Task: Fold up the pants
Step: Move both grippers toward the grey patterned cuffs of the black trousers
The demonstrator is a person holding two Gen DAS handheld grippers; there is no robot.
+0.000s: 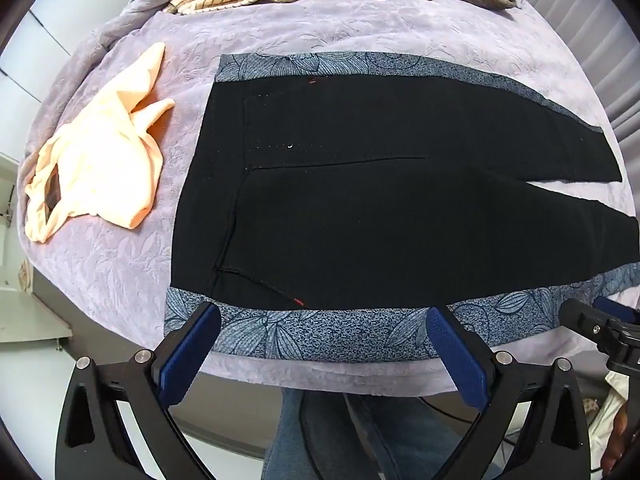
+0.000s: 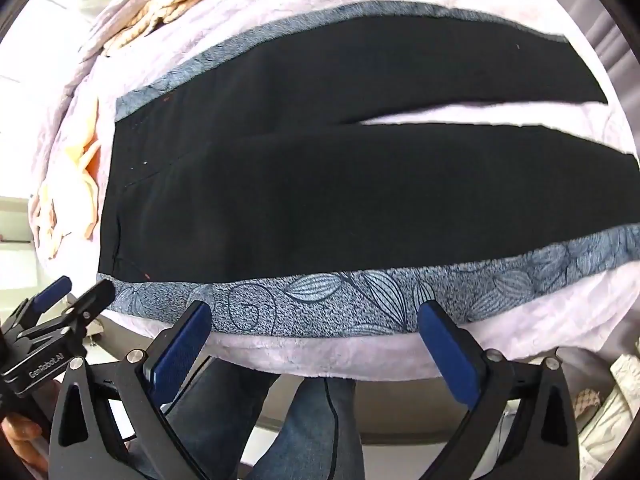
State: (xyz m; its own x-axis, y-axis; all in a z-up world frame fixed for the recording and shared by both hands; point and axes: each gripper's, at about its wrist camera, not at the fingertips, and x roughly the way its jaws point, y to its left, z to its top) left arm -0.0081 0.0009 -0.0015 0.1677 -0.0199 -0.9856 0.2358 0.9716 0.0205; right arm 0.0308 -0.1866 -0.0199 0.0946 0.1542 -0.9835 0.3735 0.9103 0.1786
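Both tongs [image 1: 324, 322] [image 2: 314, 318] gape above flat pants [image 1: 380, 200] on blanket [image 1: 120, 264].

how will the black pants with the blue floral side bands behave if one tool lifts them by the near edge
The pants lie thin and flat, so they will likely drape limply and sag. The two separate legs may swing apart. The textured lilac cover probably grips, so pushing may bunch them rather than slide them.

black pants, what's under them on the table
The black pants lie flat on a lavender embossed cover. Whatever sits beneath the pants' middle is hidden.
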